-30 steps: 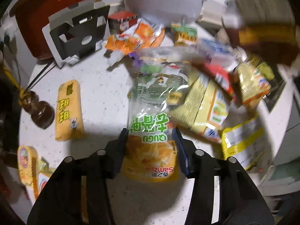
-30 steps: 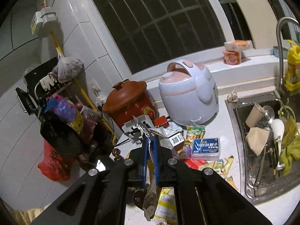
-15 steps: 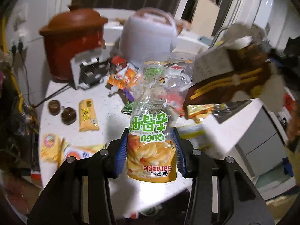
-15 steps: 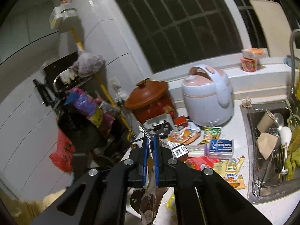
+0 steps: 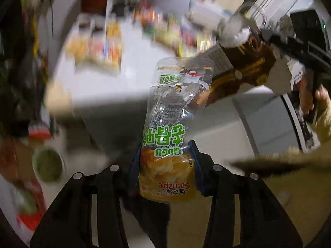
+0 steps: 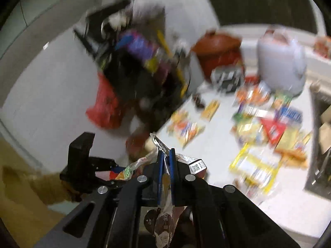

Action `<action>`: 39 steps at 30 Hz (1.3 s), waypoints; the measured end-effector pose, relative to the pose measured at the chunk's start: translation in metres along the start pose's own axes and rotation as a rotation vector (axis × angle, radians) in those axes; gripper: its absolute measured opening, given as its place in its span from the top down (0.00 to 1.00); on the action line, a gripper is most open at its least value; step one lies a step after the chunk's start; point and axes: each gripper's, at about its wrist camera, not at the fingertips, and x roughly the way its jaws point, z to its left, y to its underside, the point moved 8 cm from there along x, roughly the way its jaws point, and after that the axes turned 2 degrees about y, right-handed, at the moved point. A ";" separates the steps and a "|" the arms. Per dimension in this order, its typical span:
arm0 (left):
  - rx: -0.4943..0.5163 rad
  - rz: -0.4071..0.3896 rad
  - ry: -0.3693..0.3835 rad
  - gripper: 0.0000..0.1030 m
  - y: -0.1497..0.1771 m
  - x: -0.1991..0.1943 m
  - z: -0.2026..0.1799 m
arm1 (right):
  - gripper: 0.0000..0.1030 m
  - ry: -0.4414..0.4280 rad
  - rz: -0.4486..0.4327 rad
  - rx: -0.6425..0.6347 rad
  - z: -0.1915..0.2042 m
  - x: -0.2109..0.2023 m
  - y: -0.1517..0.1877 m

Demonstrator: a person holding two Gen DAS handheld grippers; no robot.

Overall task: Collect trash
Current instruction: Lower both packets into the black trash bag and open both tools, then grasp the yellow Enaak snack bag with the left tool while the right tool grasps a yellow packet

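A: From the left wrist camera, the left hand-held gripper (image 5: 165, 163) is clamped on a snack pouch (image 5: 171, 136), its blue-edged fingers (image 5: 134, 165) pressing the yellow lower end from both sides. The pouch is thin, glossy film, clear and creased in its upper half, with green lettering across the middle, and it stands up off the white worktop (image 5: 128, 78) in the air.

B: And to its right?

A: A brown wrapper (image 5: 244, 66), shiny and crumpled with gold stripes, hangs from the right hand-held gripper (image 5: 275, 41), its lower edge just behind the pouch's top corner.

B: What does the right wrist camera show?

A: At left, a yellow sleeve (image 6: 31, 188) and the black body of the left hand-held gripper (image 6: 128, 172). In the middle, the right hand-held gripper (image 6: 165, 161) is pinched almost flat on the same brown wrapper (image 6: 163, 219), a thin foil strip sticking up between its blue pads (image 6: 159, 165). Further right, blurred packets (image 6: 254, 161) lie scattered on the speckled white worktop (image 6: 217, 144), with a rounded brown clay pot (image 6: 217, 47) and a smooth white rice cooker (image 6: 281, 62) standing behind them.
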 end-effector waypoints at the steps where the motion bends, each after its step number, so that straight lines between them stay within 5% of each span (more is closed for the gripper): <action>1: -0.014 0.044 0.001 0.58 0.017 0.013 0.002 | 0.94 -0.010 0.048 0.009 -0.003 0.015 0.014; 7: -0.073 0.232 -0.019 0.57 0.096 0.122 0.040 | 0.94 0.004 0.272 0.031 -0.038 0.116 0.113; 12: -0.124 0.308 -0.073 0.54 0.138 0.220 0.083 | 0.92 0.096 0.411 0.000 -0.082 0.197 0.210; 13: -0.135 0.345 -0.109 0.49 0.149 0.246 0.095 | 0.86 0.144 0.438 -0.012 -0.095 0.215 0.231; 15: -0.154 0.415 -0.167 0.43 0.165 0.277 0.111 | 0.56 0.246 0.469 -0.054 -0.116 0.241 0.264; 17: -0.213 0.460 -0.200 0.35 0.174 0.301 0.129 | 0.43 0.315 0.520 -0.085 -0.129 0.259 0.289; 21: -0.315 0.489 -0.217 0.31 0.180 0.319 0.151 | 0.43 0.357 0.600 -0.060 -0.142 0.277 0.320; 25: -0.315 0.465 -0.237 0.31 0.173 0.309 0.154 | 0.40 0.369 0.567 -0.023 -0.144 0.262 0.312; 30: -0.223 0.322 -0.230 0.31 0.125 0.246 0.122 | 0.40 0.340 0.459 -0.033 -0.122 0.216 0.257; 32: -0.191 0.244 -0.208 0.31 0.098 0.207 0.101 | 0.32 0.304 0.364 -0.052 -0.097 0.186 0.217; 34: -0.162 0.147 -0.185 0.20 0.068 0.161 0.076 | 0.25 0.262 0.236 -0.066 -0.067 0.147 0.172; 37: -0.095 -0.039 -0.179 0.13 0.020 0.097 0.044 | 0.04 0.250 0.000 -0.098 -0.033 0.086 0.100; 39: -0.062 -0.150 -0.202 0.13 -0.011 0.066 0.030 | 0.05 0.277 -0.144 -0.135 -0.026 0.057 0.060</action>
